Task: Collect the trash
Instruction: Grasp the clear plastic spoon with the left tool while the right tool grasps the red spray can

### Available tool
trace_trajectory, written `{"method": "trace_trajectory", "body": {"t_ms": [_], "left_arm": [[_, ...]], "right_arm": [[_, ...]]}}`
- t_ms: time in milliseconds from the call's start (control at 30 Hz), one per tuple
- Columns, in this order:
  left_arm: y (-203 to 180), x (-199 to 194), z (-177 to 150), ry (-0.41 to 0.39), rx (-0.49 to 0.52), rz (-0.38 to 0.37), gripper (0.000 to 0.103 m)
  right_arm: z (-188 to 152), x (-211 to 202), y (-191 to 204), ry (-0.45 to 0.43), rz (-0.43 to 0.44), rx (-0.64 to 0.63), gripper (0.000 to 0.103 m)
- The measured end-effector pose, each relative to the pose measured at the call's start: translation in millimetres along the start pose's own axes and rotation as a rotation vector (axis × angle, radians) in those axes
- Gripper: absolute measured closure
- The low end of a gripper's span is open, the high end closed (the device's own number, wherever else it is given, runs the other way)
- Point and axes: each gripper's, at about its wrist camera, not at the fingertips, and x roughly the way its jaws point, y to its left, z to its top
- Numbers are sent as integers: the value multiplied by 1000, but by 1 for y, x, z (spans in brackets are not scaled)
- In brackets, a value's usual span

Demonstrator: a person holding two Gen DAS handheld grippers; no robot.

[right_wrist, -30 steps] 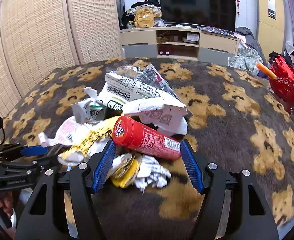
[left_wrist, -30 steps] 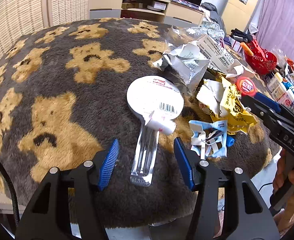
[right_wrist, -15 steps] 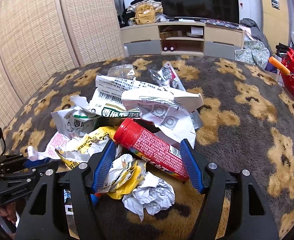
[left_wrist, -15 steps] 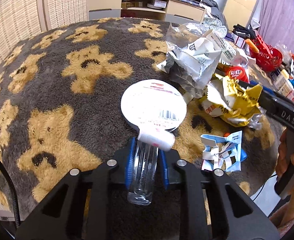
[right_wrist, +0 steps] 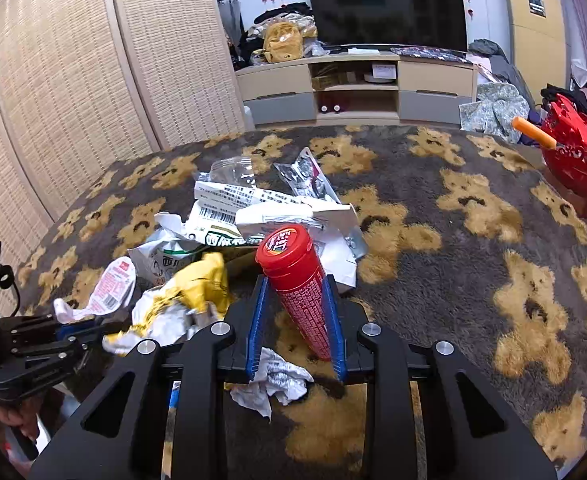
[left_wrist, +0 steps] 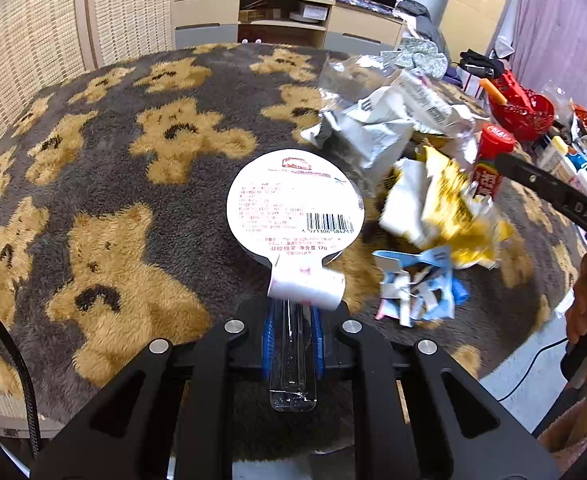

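Observation:
My left gripper [left_wrist: 292,336] is shut on the clear plastic handle of a round white lollipop package [left_wrist: 295,200], holding it just above the bear-patterned blanket [left_wrist: 105,184]. My right gripper [right_wrist: 296,320] is shut on a red candy tube [right_wrist: 297,280], lifted and tilted above the trash pile. The tube also shows in the left wrist view [left_wrist: 489,160]. A yellow wrapper [right_wrist: 197,284], white torn packets [right_wrist: 253,220] and a crumpled paper ball [right_wrist: 273,380] lie on the blanket. A blue-and-white wrapper [left_wrist: 417,284] lies right of the left gripper.
A red basket [right_wrist: 573,152] with an orange stick stands at the blanket's right edge. A TV cabinet [right_wrist: 357,88] stands behind, woven screens [right_wrist: 73,80] on the left. Bottles [left_wrist: 573,164] sit at the far right. The blanket's near edge drops to the floor.
My right gripper closed on the red tube and lifted it from the pile. My left gripper closed on the lollipop package's handle and raised it slightly.

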Motion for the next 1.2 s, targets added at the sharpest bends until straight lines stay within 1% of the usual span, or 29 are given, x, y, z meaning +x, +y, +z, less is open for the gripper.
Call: {"method": "trace_trajectory", "body": {"t_ms": [233, 500, 567, 600, 667, 767, 900, 967, 1100, 1200], "left_arm": [[-2, -4, -4, 4, -2, -10, 89], [6, 1, -2, 6, -23, -12, 89], [7, 3, -2, 8, -27, -11, 89], [7, 4, -2, 10, -28, -12, 89], [8, 5, -3, 11, -27, -11, 89], [9, 5, -2, 10, -29, -8, 89], [8, -8, 1, -22, -33, -8, 89], [6, -18, 2, -41, -32, -11, 89], [-2, -44, 4, -88, -27, -26, 89], [-14, -67, 2, -126, -4, -39, 89]], "right_arm": [[1, 7, -1, 19, -2, -13, 74], [5, 32, -2, 38, -21, -22, 72], [5, 40, -2, 67, -28, -22, 67], [5, 43, -1, 75, -27, -22, 66], [2, 48, -1, 68, -38, -24, 67], [0, 50, -1, 66, -28, -16, 69], [0, 41, -1, 54, -26, -14, 72], [2, 28, 1, 32, -32, -20, 74], [6, -10, 1, -22, -40, -18, 75], [7, -39, 1, -53, -48, -18, 75]]}}
